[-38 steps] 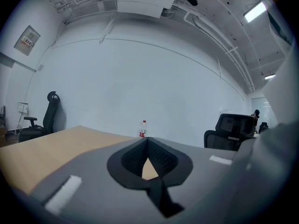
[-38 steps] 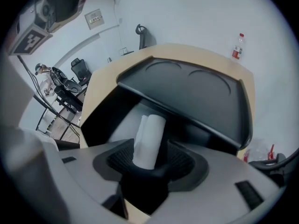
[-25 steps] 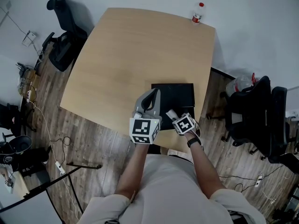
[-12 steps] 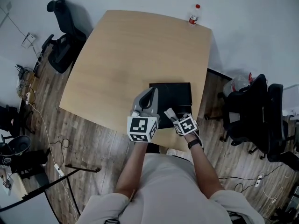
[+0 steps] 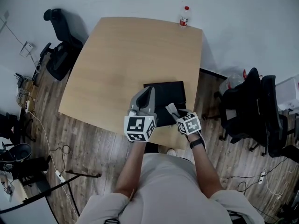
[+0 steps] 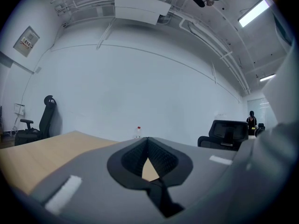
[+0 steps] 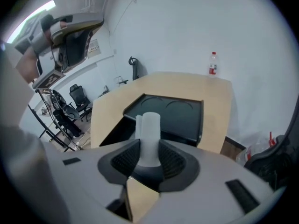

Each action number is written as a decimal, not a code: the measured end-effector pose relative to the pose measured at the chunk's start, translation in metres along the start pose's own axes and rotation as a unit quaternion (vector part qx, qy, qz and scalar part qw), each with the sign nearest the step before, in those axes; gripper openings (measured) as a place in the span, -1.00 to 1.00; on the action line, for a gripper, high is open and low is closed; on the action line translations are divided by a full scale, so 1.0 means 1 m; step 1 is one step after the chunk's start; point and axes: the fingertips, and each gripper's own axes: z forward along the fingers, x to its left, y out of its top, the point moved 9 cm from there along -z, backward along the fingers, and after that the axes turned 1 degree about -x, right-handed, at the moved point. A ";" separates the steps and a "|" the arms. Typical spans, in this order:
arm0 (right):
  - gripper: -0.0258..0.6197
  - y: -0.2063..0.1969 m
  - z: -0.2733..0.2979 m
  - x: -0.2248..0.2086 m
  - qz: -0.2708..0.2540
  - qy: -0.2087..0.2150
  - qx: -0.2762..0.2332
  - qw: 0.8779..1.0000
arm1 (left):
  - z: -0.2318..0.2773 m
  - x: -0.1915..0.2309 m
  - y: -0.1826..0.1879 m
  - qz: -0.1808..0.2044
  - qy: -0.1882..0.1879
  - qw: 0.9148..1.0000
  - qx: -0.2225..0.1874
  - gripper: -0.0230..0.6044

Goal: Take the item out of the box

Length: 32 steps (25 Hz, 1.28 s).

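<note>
White and tube-shaped, the item [image 7: 150, 129] is pinched at its lower end by our right tool [image 7: 150, 150]. The pads press on it from both sides, and the rest of it sticks out past the tips. In the head view we see the right tool [image 5: 173, 111] tilted downward, with the item [image 5: 170, 108] over the near edge of the black box [image 5: 163, 93]. Whether the item touches the box we cannot tell.

The box lies on the near right part of the pale wooden surface [image 5: 121, 55], and the right gripper view shows two round hollows in the box's [image 7: 180, 118] far part. Our left tool [image 5: 149, 91] hovers at the box's left edge, its jaws pressed together on nothing.

A red-capped bottle [image 5: 185, 16] stands at the far edge of the surface, well apart from the box. A black office chair [image 5: 60, 55] stands on the wood floor to the left.
</note>
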 end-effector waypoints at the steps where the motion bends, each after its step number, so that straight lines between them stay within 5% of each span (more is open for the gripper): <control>1: -0.51 0.001 -0.006 -0.002 0.004 -0.008 -0.010 1.000 | -0.002 -0.003 0.001 0.002 -0.001 1.000 0.000 -0.90; 15: -0.51 0.017 -0.110 -0.009 0.053 -0.054 -0.174 0.982 | -0.047 -0.046 0.013 0.020 -0.002 1.000 -0.010 -0.90; 23: -0.51 0.028 -0.176 0.003 0.009 -0.080 -0.254 0.964 | -0.077 -0.076 0.012 0.033 0.017 0.999 -0.024 -0.90; 32: -0.51 0.035 -0.236 0.034 -0.034 -0.103 -0.352 0.930 | -0.109 -0.103 0.015 0.067 0.042 0.996 -0.040 -0.90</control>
